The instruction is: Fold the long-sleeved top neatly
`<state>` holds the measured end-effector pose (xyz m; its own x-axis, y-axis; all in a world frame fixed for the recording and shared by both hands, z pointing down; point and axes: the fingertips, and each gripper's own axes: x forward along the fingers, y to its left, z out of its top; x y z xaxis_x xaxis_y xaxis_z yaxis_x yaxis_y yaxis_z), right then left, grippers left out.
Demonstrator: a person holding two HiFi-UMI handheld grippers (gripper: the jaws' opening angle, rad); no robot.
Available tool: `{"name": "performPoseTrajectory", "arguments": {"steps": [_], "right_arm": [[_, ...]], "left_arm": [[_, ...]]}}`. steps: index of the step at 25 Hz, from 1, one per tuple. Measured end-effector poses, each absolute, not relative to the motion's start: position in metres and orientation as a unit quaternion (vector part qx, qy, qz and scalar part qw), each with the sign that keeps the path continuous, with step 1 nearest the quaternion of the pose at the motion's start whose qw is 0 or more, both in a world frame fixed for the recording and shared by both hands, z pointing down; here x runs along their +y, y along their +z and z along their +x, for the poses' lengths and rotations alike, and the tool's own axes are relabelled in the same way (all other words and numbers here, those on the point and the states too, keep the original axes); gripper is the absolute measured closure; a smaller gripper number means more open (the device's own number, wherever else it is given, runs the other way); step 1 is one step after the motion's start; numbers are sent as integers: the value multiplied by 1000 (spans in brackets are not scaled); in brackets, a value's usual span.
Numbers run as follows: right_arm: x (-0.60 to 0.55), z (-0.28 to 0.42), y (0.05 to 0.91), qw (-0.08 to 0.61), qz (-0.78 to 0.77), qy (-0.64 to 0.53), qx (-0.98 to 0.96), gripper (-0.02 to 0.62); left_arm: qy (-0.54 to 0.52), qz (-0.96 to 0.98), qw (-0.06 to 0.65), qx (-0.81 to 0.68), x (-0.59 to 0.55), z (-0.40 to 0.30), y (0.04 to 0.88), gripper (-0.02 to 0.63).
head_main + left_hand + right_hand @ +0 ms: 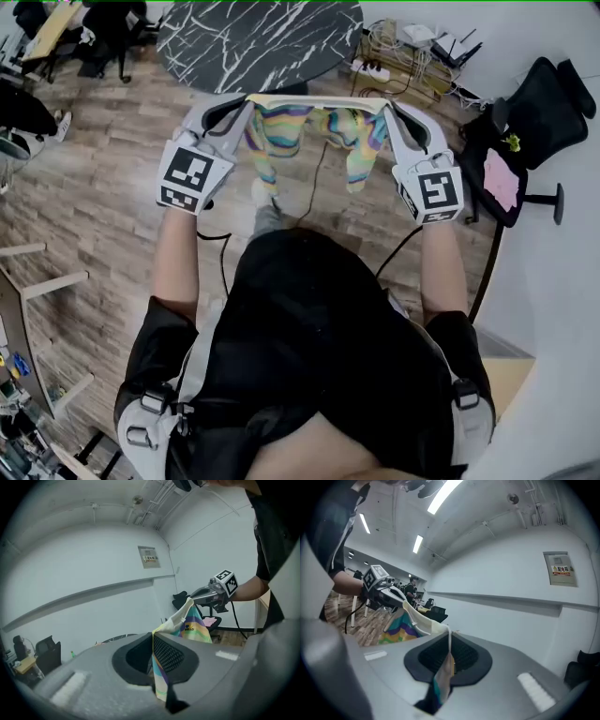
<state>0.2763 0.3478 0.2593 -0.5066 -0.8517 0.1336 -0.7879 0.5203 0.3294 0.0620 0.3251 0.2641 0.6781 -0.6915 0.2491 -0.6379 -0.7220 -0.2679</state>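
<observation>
The left gripper (153, 654) is closed on one end of the long-sleeved top (281, 131), a knit garment striped in pastel rainbow colours with a cream edge. The fabric is pinched between the black ribbed pads (169, 654), and a short tail of it hangs below them. The right gripper (449, 657) is closed on the other end of the same cream edge in the same way, with the cloth clamped between its jaws. In the head view the edge runs almost straight from one pair of fingertips to the other (pulled taut, roughly level). The rest of the garment, including two narrow hanging parts, drops below the fingertips and stays clear of the wood-plank floor (94, 187). Beyond the fingertips stands a round black table with white marble veining (253, 42).
</observation>
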Motion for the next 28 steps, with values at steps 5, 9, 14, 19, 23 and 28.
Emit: {"name": "performPoseTrajectory", "arguments": {"steps": [5,9,14,19,23,28], "right_arm": [[368,272,249,137,469,-134,-862,575],[383,268,238,128,454,-152,-868,575],[395,257,225,114,437,-168,-876,575],[397,252,222,106,421,-170,-885,575],[388,254,217,102,424,-171,-884,575],[365,254,216,102,431,-168,-881,575]], "left_arm": [[-198,-906,106,358,349,60,258,594],[-193,-901,116,370,361,54,244,592],[-174,-898,109,389,372,45,234,592],[-181,-892,107,401,375,43,229,592],[-183,-889,109,405,366,44,223,592],[-190,-887,114,406,348,46,222,594]]}}
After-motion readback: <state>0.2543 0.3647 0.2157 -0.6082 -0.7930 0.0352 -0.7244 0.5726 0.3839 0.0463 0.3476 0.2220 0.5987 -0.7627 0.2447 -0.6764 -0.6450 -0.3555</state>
